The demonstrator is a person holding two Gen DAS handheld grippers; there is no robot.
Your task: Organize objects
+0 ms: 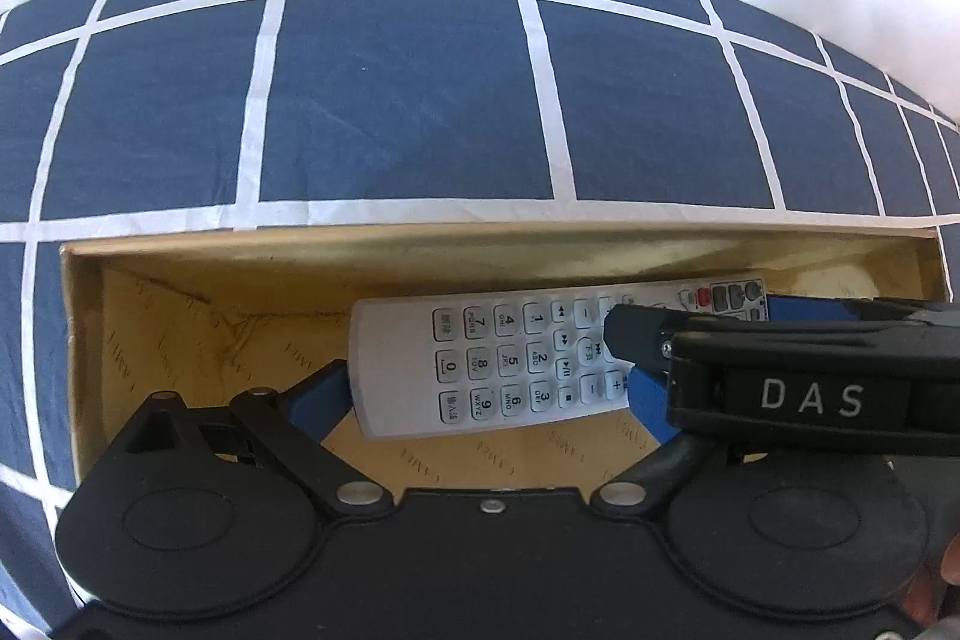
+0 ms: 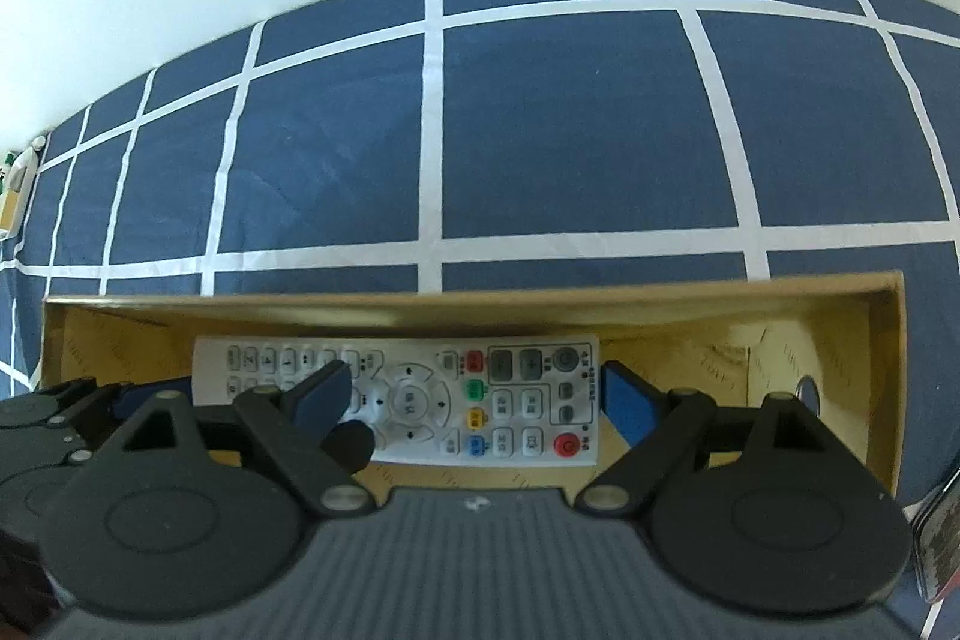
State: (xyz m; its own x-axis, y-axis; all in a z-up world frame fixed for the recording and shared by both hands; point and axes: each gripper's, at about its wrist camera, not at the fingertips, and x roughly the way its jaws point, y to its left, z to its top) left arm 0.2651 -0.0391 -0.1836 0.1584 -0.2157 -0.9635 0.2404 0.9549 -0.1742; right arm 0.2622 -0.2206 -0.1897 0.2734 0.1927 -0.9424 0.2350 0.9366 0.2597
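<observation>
Remote point(image 2: 396, 394) lies flat in the open cardboard box point(image 1: 84, 340) on the checked bed point(image 1: 408, 100), near the box's far wall. Left tongs point(image 1: 489, 388) straddle its number end, spread wide, pads apparently not pressing. Right tongs point(image 2: 474, 394) gape around its coloured-button end, holding nothing. Best now: lift both straight up, keeping clear of the box walls, without dragging the remote.

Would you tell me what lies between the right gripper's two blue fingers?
The white remote, lying in the cardboard box, spans the open right gripper; right wrist view.
</observation>
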